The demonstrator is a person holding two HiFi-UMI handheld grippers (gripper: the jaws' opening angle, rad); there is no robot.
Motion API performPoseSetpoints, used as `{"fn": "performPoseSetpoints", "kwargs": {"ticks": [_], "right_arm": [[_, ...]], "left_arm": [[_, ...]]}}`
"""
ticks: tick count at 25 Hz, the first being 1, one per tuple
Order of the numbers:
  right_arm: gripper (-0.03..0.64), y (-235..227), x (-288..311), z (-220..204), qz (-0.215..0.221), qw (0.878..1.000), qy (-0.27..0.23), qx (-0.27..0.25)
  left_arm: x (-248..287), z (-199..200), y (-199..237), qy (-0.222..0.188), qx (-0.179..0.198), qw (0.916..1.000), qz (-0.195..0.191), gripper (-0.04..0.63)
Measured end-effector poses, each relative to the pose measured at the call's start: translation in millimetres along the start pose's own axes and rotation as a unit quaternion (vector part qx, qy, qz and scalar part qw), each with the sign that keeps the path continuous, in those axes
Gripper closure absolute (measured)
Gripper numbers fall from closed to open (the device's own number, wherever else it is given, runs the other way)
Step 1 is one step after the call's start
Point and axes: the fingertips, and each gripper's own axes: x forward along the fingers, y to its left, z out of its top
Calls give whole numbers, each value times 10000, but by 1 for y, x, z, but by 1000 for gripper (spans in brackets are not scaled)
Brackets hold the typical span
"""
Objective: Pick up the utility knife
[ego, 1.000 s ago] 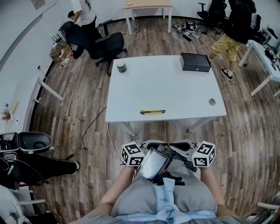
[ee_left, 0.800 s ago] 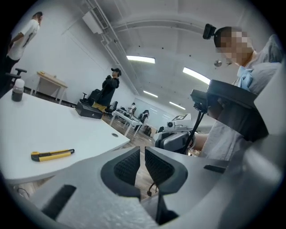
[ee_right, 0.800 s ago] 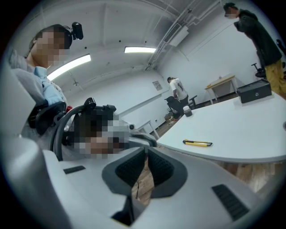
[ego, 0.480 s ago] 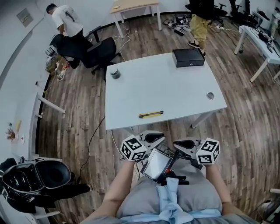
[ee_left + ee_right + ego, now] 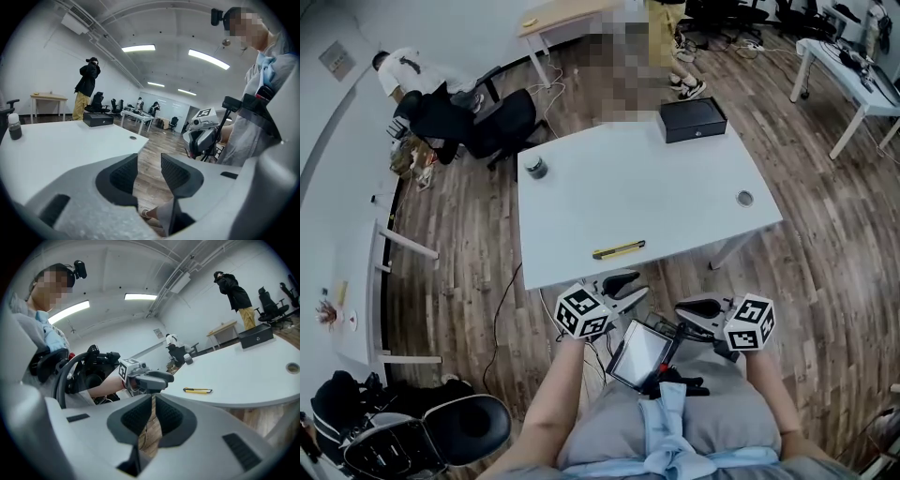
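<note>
Left claw (image 5: 149, 160) just opened empty, right claw (image 5: 153, 399) together, utility knife (image 5: 618, 250) on white table (image 5: 656, 169).

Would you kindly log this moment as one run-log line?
phase: pre-reach | left tongs: just opening, nothing between | right tongs: shut, empty | utility knife: untouched, table near edge

we see a white table (image 5: 656, 187) on a wood-plank floor (image 5: 459, 244). a black box (image 5: 693, 119) sits at its far right corner, a small dark jar (image 5: 535, 167) at the far left, a round grommet (image 5: 744, 198) near the right edge.
</note>
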Motion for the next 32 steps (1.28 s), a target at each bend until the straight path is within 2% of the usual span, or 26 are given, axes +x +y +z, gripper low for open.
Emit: {"fn": "performPoseSetpoints", "kwargs": {"ticks": [4,7,13,26,29,32], "right_arm": [[588,-4,-4,-1,-91,9999,-38,25],[588,-7,-7,-1,-145,9999,-59,52],[588,-14,-12,-4,-243,9996,-79,141],[588,-25,-18,-4,-423,9986,-60,325],[588,-29,-20,-1,-458,9982,-65,388],[588,-32,-28,-5,-509,9978,-59,410]], "left_arm": [[3,-7,22,239,184,9994,188,445],[6,-16,38,573,461,9969,279,445],[10,-33,61,1211,817,9890,248,445],[14,-44,103,1740,1163,9773,343,412],[14,-48,117,1910,1293,9719,471,401],[18,-61,122,2174,1526,9627,515,399]]}}
